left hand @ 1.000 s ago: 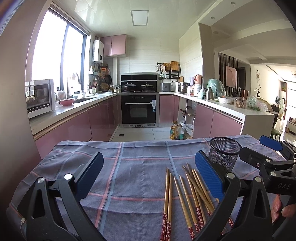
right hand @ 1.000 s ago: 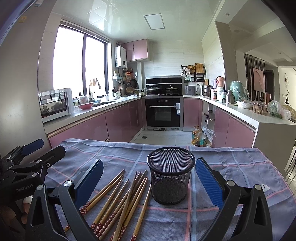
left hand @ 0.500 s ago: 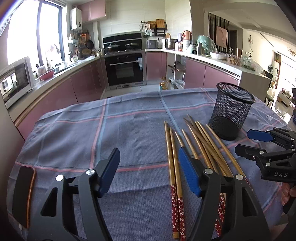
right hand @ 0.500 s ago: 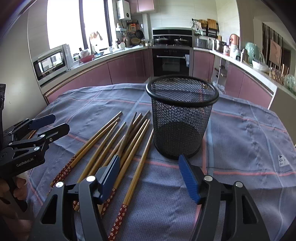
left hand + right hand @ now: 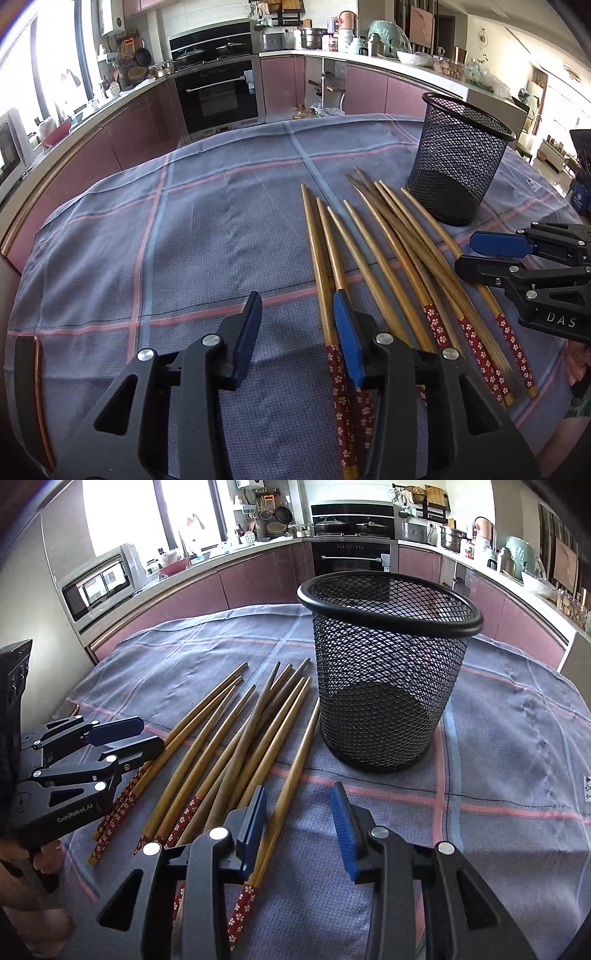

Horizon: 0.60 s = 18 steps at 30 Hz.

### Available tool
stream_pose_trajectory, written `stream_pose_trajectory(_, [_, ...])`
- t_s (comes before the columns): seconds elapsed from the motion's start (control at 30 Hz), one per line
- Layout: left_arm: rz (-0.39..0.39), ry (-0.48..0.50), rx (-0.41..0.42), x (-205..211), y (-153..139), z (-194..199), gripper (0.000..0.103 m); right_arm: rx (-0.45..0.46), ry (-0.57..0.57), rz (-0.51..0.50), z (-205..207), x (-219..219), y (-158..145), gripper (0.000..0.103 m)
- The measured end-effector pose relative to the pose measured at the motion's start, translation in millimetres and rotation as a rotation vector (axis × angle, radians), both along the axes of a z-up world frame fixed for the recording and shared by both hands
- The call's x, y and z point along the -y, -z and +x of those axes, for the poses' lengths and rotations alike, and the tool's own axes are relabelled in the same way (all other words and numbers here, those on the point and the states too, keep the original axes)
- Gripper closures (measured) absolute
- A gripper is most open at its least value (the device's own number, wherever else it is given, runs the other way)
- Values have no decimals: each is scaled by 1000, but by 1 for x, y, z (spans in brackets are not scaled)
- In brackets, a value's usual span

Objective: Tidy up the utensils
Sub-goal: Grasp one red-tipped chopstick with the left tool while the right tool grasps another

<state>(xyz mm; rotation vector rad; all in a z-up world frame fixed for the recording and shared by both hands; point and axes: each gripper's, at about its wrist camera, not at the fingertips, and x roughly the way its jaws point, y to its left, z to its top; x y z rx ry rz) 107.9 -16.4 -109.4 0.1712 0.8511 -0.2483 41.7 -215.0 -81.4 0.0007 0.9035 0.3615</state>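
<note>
Several wooden chopsticks (image 5: pixel 399 236) with red flowered ends lie fanned on a blue checked tablecloth (image 5: pixel 184 240). A black mesh cup (image 5: pixel 458 170) stands upright just beyond their tips. My left gripper (image 5: pixel 297 314) hovers low at the left edge of the fan, its jaws closing with only cloth between them. In the right wrist view the chopsticks (image 5: pixel 258 738) lie left of the mesh cup (image 5: pixel 388 672). My right gripper (image 5: pixel 299 805) hangs over the rightmost chopstick's handle end, jaws closing, gripping nothing. Each gripper shows in the other's view: the right gripper (image 5: pixel 466 253) and the left gripper (image 5: pixel 151 734).
A dark flat object with a copper edge (image 5: pixel 26 369) lies at the table's near left corner. The cloth (image 5: pixel 498 720) spreads bare to the right of the cup. Pink kitchen cabinets and an oven (image 5: pixel 218 96) stand beyond the table's far edge.
Both grippers have sunk and tilted down toward the table. Their jaws have narrowed from wide apart to partly closed. The chopsticks and the cup have not moved.
</note>
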Motion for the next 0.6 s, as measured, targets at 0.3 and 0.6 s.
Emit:
stream_pose_trajectory(0.3, [-17, 14, -33, 12, 3, 20, 83, -44, -6, 73, 11, 4, 1, 94])
stream_pose_trajectory(0.6, [-86, 1, -29, 19, -6, 20, 95, -49, -6, 176, 5, 20, -3, 98])
